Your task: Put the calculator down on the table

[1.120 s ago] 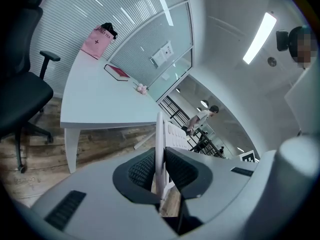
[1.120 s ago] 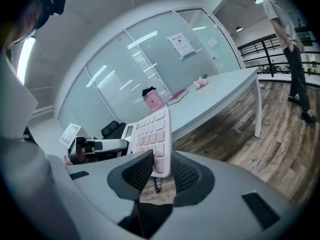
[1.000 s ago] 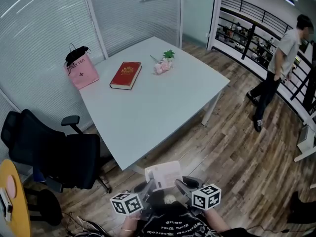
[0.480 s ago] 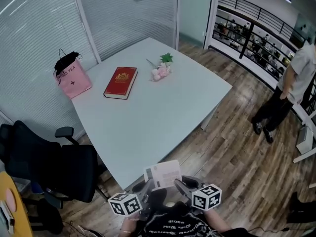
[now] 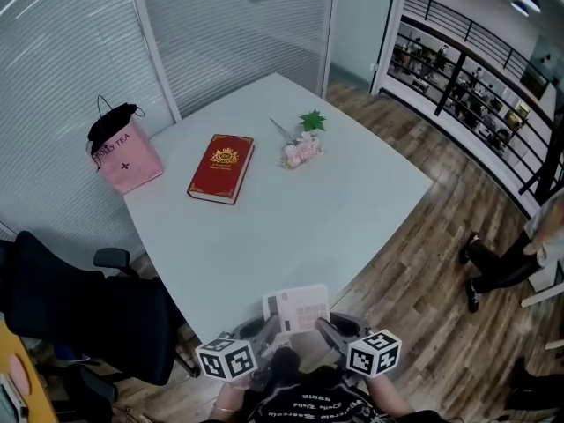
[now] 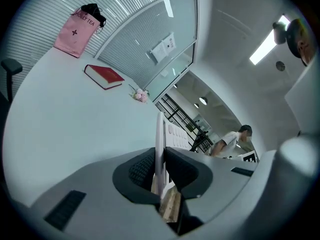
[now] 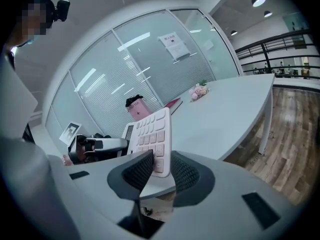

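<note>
Head view: the calculator (image 5: pixel 297 307) is up in the air right at the near edge of the white table (image 5: pixel 291 218). The left gripper (image 5: pixel 263 331) and right gripper (image 5: pixel 328 330) pinch it from either side. A red book (image 5: pixel 221 167), pink bag (image 5: pixel 123 152) and flowers (image 5: pixel 302 148) are way off at the far end.

Left gripper view: you only get the calculator's thin edge, jaws clamped on it. There's also a whole person (image 6: pixel 232 140), who is cut off from above.

Right gripper view: finally the keys face-on, jaws closed on a lower corner, left gripper showing behind.
</note>
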Demonstrator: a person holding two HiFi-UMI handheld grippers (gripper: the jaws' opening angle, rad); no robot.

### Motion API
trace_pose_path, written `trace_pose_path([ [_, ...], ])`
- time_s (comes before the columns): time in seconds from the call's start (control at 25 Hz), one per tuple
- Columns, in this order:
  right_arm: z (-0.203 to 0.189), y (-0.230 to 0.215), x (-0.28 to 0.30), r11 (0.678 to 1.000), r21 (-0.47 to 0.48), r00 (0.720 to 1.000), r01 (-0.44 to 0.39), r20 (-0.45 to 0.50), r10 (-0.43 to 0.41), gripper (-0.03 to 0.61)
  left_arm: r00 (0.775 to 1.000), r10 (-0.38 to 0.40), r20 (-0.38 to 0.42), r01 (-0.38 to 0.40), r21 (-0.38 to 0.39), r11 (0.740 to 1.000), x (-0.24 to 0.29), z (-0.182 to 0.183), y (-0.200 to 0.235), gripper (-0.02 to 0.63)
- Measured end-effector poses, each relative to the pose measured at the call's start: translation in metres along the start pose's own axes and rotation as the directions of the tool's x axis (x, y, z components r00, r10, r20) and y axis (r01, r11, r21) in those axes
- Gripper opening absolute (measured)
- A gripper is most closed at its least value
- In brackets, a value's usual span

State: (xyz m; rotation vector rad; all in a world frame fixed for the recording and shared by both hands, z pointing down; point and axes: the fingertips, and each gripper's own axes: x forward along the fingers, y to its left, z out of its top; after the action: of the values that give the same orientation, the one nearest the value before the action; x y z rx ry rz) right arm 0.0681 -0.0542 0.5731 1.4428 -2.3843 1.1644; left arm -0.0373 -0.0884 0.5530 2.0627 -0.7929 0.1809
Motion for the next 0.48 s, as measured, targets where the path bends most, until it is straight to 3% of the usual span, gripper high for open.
trace_pose_path([
  [0.48,0.051,-0.015,0.049,1.0,0.024,1.0,0.011,0.002,-0.011,0.12,0.999,0.028,-0.018,-0.028,0.003,1.0,0.031,0.062,0.024,0.067],
])
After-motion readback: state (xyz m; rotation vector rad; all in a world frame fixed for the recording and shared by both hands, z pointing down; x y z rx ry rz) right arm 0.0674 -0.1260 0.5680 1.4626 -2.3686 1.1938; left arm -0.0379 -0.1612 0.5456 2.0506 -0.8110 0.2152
